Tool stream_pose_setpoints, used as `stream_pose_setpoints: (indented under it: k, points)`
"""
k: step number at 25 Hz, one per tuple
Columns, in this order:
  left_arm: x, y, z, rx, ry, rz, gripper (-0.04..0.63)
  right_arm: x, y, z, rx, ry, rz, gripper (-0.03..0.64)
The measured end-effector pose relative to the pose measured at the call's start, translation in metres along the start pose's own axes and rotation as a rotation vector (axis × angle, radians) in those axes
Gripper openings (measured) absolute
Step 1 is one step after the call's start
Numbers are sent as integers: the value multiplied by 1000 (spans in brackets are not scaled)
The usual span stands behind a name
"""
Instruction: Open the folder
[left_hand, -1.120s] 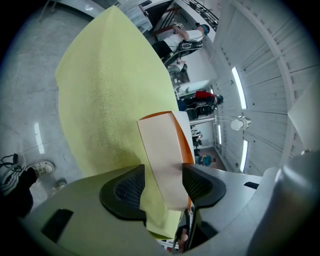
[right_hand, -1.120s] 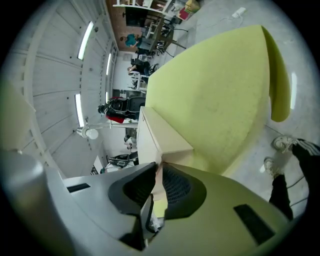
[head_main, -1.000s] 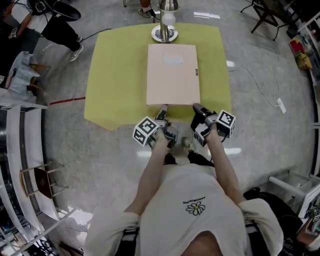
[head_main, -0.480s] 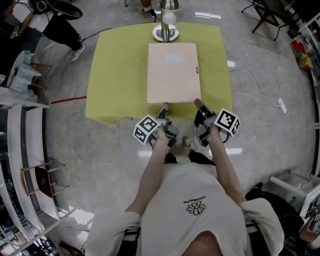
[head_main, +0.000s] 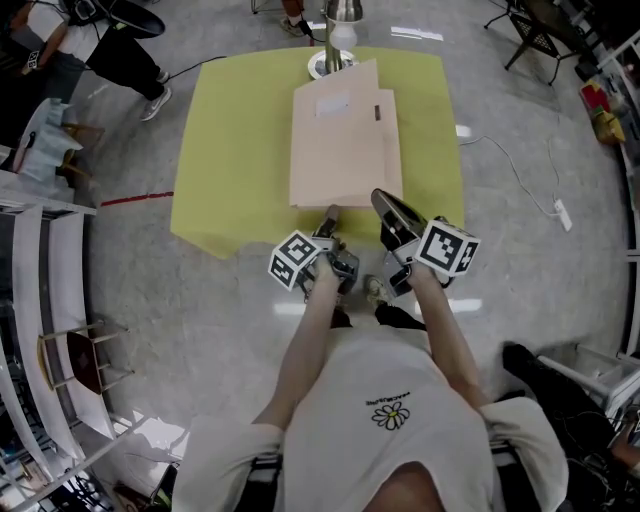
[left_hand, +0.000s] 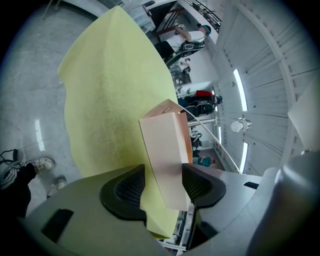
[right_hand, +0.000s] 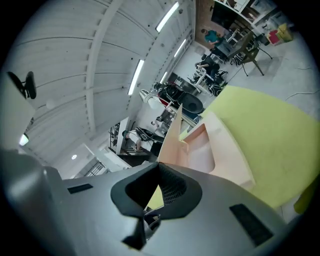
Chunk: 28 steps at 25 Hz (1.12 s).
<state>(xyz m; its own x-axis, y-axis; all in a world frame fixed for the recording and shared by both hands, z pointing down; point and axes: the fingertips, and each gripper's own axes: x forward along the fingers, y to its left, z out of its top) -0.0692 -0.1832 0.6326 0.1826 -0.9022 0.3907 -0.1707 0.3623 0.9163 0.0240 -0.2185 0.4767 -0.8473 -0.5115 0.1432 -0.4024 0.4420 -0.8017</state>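
Head view: folder (head_main: 345, 165) runs lengthwise away from the person — right tool (head_main: 383, 201) pinches its raised cover, left tool (head_main: 328, 213) with jaws apart.

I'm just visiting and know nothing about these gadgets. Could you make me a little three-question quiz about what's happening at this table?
1. True or false: the folder lies fully closed on the table.
2. Which hand-held gripper pinches the folder's cover? A) left B) right
3. What stands at the table's far edge, beyond the folder?

Key: 1 false, the cover is partly raised. 2 B, the right hand-held gripper is shut on it. 3 a lamp.
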Motion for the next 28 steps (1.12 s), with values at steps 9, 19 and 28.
stream_pose_setpoints:
  k: [9, 19, 28]
  points:
    - [-37, -18, 27, 102, -41, -17, 35, 4, 18, 11, -77, 0, 34, 12]
    - [-94, -30, 97, 128, -271, -13, 23, 43, 75, 15, -248, 69, 118, 12]
    - [-135, -8, 125, 98, -417, 37, 18, 98, 125, -1, -456, 165, 208, 12]
